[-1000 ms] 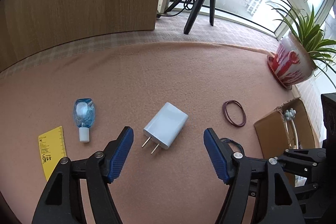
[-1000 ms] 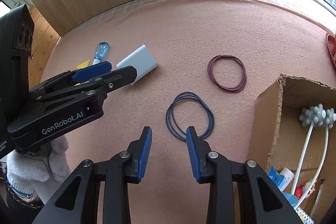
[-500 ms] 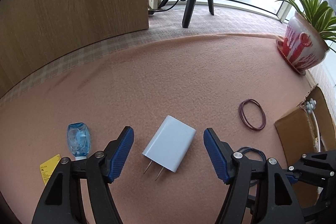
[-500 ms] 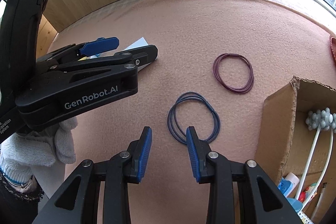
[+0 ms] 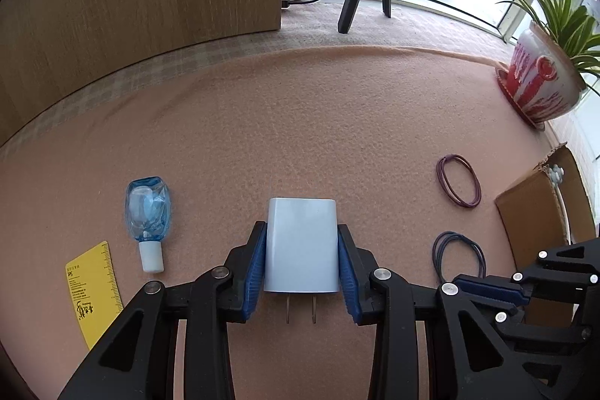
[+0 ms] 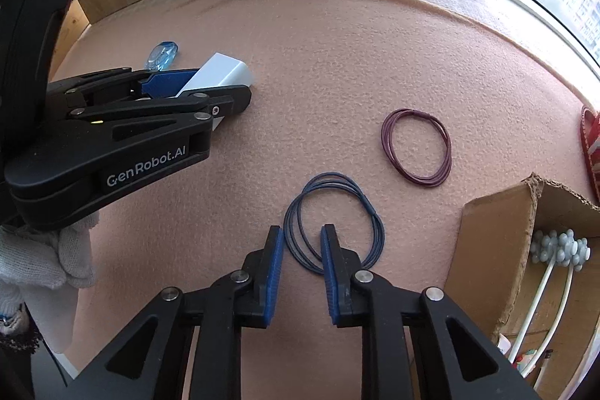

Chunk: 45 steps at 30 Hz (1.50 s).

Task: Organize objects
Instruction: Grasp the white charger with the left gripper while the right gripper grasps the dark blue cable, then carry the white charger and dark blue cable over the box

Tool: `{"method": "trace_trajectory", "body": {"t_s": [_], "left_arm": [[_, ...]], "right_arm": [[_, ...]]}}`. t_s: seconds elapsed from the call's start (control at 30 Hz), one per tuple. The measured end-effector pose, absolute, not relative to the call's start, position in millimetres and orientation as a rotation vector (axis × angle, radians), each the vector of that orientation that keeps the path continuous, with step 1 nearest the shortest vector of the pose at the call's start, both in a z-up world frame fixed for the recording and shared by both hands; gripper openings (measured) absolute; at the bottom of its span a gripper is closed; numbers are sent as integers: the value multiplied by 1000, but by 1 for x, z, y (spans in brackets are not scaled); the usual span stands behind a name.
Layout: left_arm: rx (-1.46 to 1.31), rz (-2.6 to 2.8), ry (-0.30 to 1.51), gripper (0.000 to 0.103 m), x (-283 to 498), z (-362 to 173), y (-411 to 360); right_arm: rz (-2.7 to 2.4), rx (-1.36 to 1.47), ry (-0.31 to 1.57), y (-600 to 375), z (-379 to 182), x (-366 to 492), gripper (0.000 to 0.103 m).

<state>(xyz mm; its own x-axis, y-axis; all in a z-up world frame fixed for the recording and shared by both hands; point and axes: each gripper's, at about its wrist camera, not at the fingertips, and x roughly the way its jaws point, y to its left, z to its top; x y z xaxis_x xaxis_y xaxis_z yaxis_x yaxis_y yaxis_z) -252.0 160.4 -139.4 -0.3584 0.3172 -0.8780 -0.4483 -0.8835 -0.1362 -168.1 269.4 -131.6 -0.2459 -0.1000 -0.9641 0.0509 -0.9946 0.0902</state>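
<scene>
Left of the cardboard box [image 6: 498, 261], on the pink counter [image 5: 300, 122], the left tongs [image 5: 302, 272] have just been closing and now clamp the white charger [image 5: 301, 246] by its sides, prongs toward the camera. The right tongs [image 6: 300, 272] have just been closing too; a strand of the blue band loop [image 6: 333, 220] lies between their pads, which look not yet pressed on it. The thin loop could slip free on lifting if only one strand catches. The charger could pivot, being gripped on smooth faces.
</scene>
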Motion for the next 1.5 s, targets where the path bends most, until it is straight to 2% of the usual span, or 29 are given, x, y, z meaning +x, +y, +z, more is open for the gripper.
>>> {"method": "trace_trajectory", "body": {"t_s": [0.07, 0.47, 0.9, 1.17, 1.5], "left_arm": [[-1419, 2257, 167, 38, -241, -139, 154], [-1436, 2261, 40, 38, -169, -138, 117], [-1389, 2290, -60, 38, -124, -109, 97], [-1296, 2240, -41, 38, -106, -75, 131], [-1162, 2135, 35, 38, -96, -37, 219]], "right_arm": [[-2400, 1869, -80, 272, -132, -168, 5], [-2363, 1837, -177, 270, -132, -140, 3], [-2419, 1599, -500, 284, -79, -85, 3], [-2506, 1430, -676, 321, -32, -40, 3], [-2713, 1384, -694, 378, -1, 22, 3]]}}
